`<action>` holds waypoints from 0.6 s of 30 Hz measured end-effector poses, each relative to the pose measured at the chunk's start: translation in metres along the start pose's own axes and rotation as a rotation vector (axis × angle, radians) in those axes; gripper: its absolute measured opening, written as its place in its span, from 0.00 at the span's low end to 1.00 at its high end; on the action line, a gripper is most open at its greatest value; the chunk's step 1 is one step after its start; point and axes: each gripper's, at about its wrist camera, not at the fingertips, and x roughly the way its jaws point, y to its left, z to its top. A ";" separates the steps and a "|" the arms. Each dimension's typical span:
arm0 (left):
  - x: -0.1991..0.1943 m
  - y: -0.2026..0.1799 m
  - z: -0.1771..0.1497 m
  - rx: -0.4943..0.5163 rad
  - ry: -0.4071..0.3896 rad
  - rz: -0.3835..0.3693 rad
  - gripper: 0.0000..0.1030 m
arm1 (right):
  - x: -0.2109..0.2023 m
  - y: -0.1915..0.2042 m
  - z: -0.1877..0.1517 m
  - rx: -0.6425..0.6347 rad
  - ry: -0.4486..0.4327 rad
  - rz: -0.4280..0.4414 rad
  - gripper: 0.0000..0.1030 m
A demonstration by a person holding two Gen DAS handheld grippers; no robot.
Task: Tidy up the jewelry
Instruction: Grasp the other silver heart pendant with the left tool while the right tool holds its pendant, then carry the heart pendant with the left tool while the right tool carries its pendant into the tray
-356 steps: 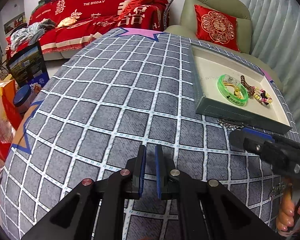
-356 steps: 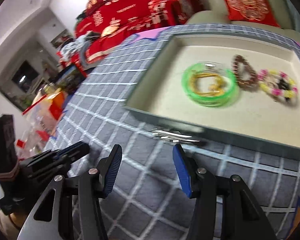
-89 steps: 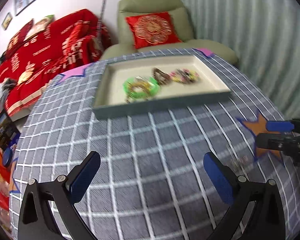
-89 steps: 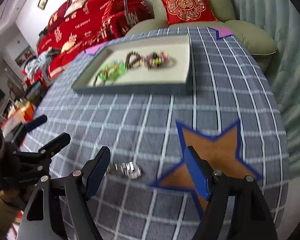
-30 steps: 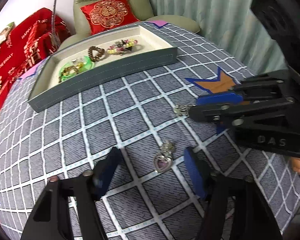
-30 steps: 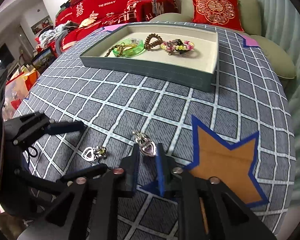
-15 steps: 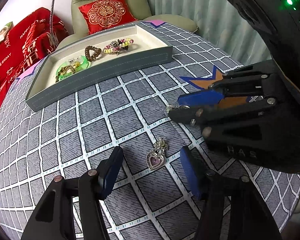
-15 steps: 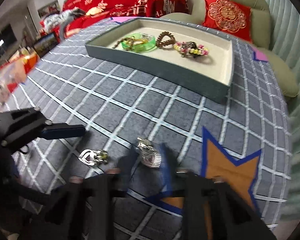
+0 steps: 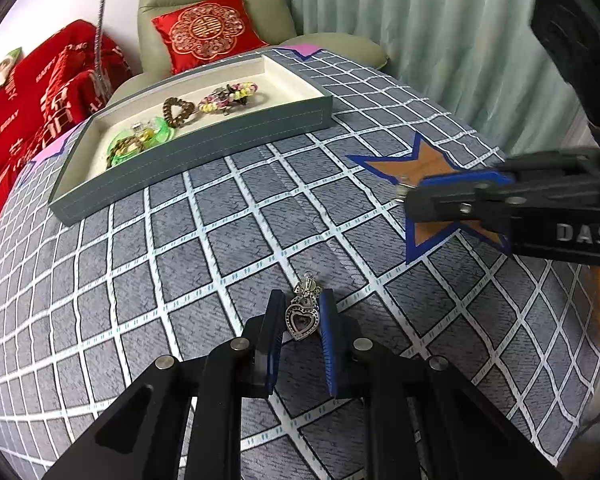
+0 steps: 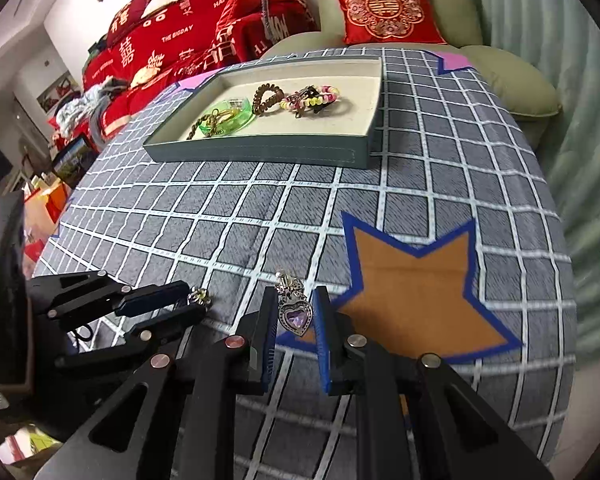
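Observation:
My left gripper (image 9: 300, 318) is shut on a silver heart earring (image 9: 302, 318) just above the checked tablecloth. My right gripper (image 10: 294, 316) is shut on a matching earring with a purple heart stone (image 10: 296, 314), held slightly above the cloth. In the right wrist view the left gripper (image 10: 198, 302) is at the lower left with its earring glinting at the tips. In the left wrist view the right gripper (image 9: 408, 196) enters from the right. The grey jewelry tray (image 9: 228, 140) (image 10: 260, 152) lies at the far side. It holds a green bangle (image 10: 228, 118), a brown bead bracelet (image 10: 266, 98) and a pink-yellow bead bracelet (image 10: 312, 98).
An orange star with a blue border (image 10: 416, 292) is printed on the cloth by the right gripper. A green armchair with a red cushion (image 10: 384, 8) and a red-covered sofa (image 10: 204, 40) stand behind the table. A curtain (image 9: 440, 48) hangs on the right.
My left gripper has closed from wide open onto the heart earring on the cloth. My right gripper keeps its earring and has moved right, away from the left one.

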 end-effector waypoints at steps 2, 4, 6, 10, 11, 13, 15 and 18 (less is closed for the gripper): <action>-0.004 0.004 -0.004 -0.031 -0.005 -0.005 0.27 | -0.003 -0.001 -0.004 0.031 0.003 0.014 0.19; -0.009 0.007 -0.007 -0.051 -0.015 -0.009 0.27 | -0.005 -0.003 -0.007 0.053 0.005 0.028 0.19; -0.016 0.011 -0.010 -0.074 -0.029 -0.005 0.27 | -0.008 -0.002 -0.010 0.067 0.003 0.035 0.19; -0.027 0.022 -0.014 -0.123 -0.050 0.007 0.27 | -0.012 0.000 -0.013 0.082 -0.002 0.042 0.19; -0.029 0.024 -0.015 -0.131 -0.054 0.011 0.27 | -0.013 0.001 -0.013 0.086 -0.003 0.043 0.19; -0.033 0.030 -0.017 -0.151 -0.066 0.027 0.27 | -0.015 0.001 -0.014 0.095 -0.008 0.041 0.19; -0.036 0.036 -0.018 -0.167 -0.074 0.042 0.27 | -0.017 0.001 -0.013 0.107 -0.013 0.041 0.19; -0.040 0.045 -0.018 -0.191 -0.085 0.056 0.27 | -0.019 0.001 -0.009 0.124 -0.020 0.038 0.19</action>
